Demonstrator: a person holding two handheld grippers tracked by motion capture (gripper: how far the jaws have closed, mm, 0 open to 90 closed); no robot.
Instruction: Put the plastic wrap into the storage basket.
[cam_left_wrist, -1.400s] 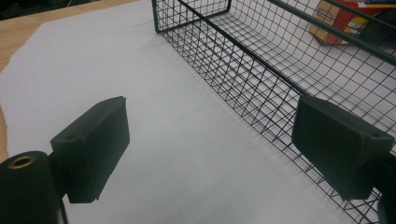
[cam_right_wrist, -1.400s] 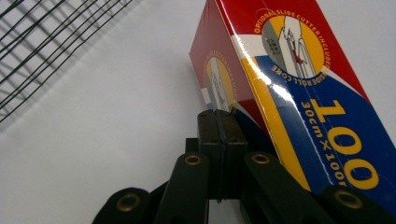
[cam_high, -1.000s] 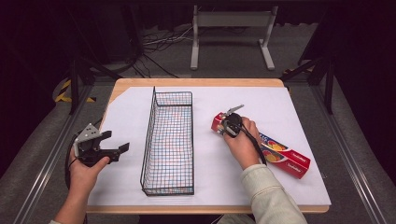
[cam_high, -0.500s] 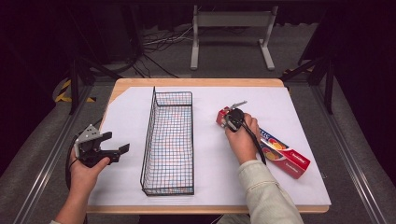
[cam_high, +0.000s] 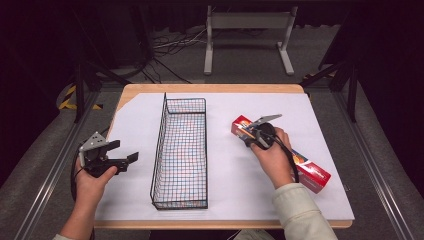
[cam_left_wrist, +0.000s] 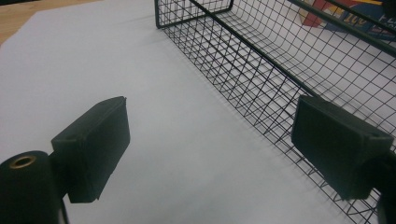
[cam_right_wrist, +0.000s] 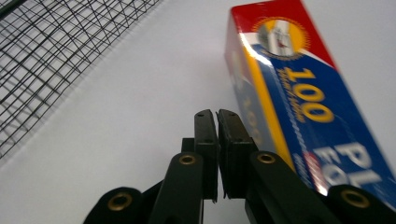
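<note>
Hands come in at the bottom of the high view, one on each side, and each holds a gripper. Our left gripper (cam_high: 125, 160) sits at the lower left, on the white sheet, beside the wire basket (cam_high: 181, 150). Its jaws stand wide apart with nothing between them. In the left gripper view we see the two black pads (cam_left_wrist: 93, 144) far from each other, and the basket wall runs up the right side of the picture.

Our right gripper (cam_high: 246, 134) is to the right of the middle, at the near-left end of the long box (cam_high: 312, 172). Its jaws are pressed together and they hold nothing. In the right gripper view the two jaws stand side by side, and the box lies just beside them on the right, flat on the sheet.

We think the job is to put the box into the basket. That is not done yet. The basket has nothing in it, and the box lies on the sheet, right of the basket and apart from it. We think the gripper has to open, grab the box, and carry it over.

The box is long and thin. It is red on the end, blue along the side, with a yellow stripe and a big yellow "100"
</note>
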